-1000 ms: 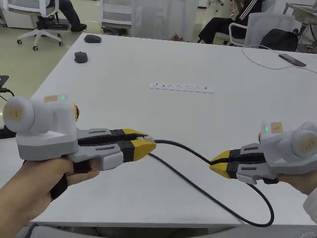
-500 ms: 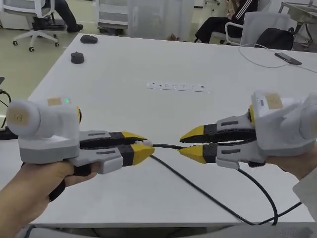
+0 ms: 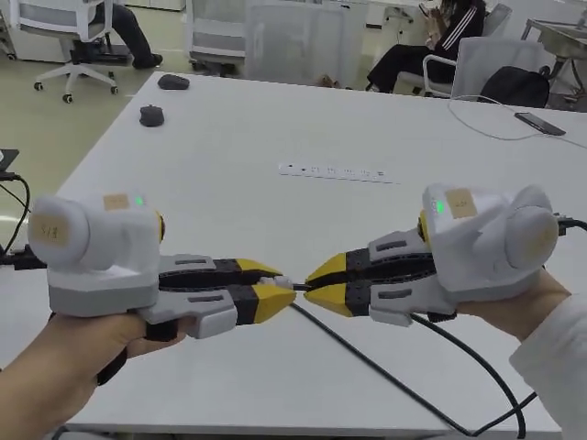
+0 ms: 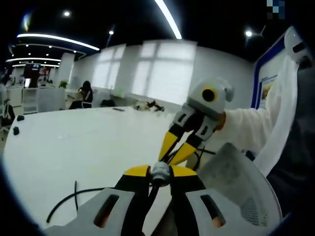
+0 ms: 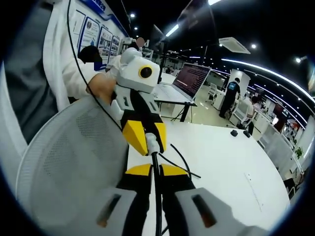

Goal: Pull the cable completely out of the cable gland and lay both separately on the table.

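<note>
Left gripper [image 3: 286, 282] pinching round grey cable gland [image 4: 160, 173], 9 o'clock.
Right gripper [image 3: 308, 286], 3 o'clock, clamped on smooth black cable [image 3: 367, 357].

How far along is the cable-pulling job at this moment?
Done: both parts are gripped. The left gripper holds the cable gland; the right gripper is closed on the cable right beside it. In hand: the pull. Left: the cable is not yet out, and neither piece lies apart on the table.
</note>
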The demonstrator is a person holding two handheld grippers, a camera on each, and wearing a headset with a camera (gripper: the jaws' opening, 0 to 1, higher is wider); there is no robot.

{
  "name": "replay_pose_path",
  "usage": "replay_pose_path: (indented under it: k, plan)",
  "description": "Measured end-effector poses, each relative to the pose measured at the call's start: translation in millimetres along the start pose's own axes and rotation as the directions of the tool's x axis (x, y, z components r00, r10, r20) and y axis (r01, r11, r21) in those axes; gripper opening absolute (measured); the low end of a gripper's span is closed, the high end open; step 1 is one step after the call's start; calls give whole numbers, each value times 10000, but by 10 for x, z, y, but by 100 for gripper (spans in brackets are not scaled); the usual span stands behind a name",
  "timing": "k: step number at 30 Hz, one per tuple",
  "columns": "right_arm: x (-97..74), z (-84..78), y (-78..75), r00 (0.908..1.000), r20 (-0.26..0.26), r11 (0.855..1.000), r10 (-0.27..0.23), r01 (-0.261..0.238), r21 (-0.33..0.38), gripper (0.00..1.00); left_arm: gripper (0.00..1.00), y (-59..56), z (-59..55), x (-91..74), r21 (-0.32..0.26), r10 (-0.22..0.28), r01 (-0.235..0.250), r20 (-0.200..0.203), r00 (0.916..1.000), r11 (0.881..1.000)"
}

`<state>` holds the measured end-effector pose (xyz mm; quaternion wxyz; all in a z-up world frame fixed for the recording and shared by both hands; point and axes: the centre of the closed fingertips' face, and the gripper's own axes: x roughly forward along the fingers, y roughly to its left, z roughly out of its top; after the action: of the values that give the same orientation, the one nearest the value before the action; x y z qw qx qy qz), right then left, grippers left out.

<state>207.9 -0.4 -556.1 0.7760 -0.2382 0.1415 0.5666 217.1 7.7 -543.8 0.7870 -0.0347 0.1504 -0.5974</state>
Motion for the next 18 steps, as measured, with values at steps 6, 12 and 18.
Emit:
replay_pose_path:
  k: [6, 12, 18]
  plan:
    - [6, 13, -18, 9997, 241, 10000, -47, 47, 9, 3, 16, 28, 26, -15, -186, 37, -34, 157, 9999, 9998]
    - [18, -9, -6, 9997, 240, 9999, 77, -80, 149, 2, 16, 22, 1, -7, -144, 53, -52, 40, 10000, 9999]
    - [-35, -90, -58, 9998, 179, 9995, -62, 56, 315, 2, 16, 60, -4, -16, -257, 165, -164, 26, 9999, 9995]
